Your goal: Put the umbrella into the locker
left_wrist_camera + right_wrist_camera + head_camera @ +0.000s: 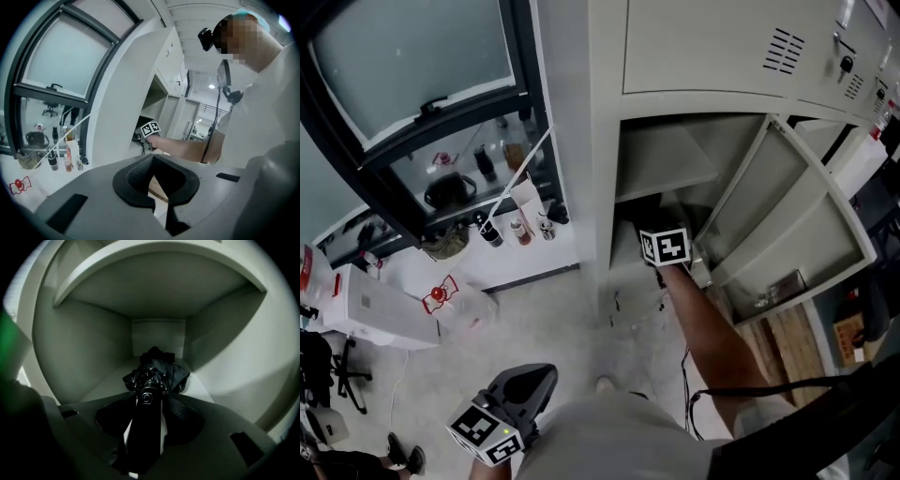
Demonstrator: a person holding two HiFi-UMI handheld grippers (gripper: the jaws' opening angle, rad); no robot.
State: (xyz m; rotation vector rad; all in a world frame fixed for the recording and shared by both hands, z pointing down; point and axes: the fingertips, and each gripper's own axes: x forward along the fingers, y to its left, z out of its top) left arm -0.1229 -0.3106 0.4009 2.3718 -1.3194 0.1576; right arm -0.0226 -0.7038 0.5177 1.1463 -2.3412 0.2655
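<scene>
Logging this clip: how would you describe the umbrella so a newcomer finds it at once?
Find the grey locker bank and its one open compartment. On that compartment's floor lies the umbrella, a folded black bundle, its handle between the right gripper's jaws; it is the only dark thing in that pale interior.

Black folded umbrella, lying inside open grey locker
</scene>
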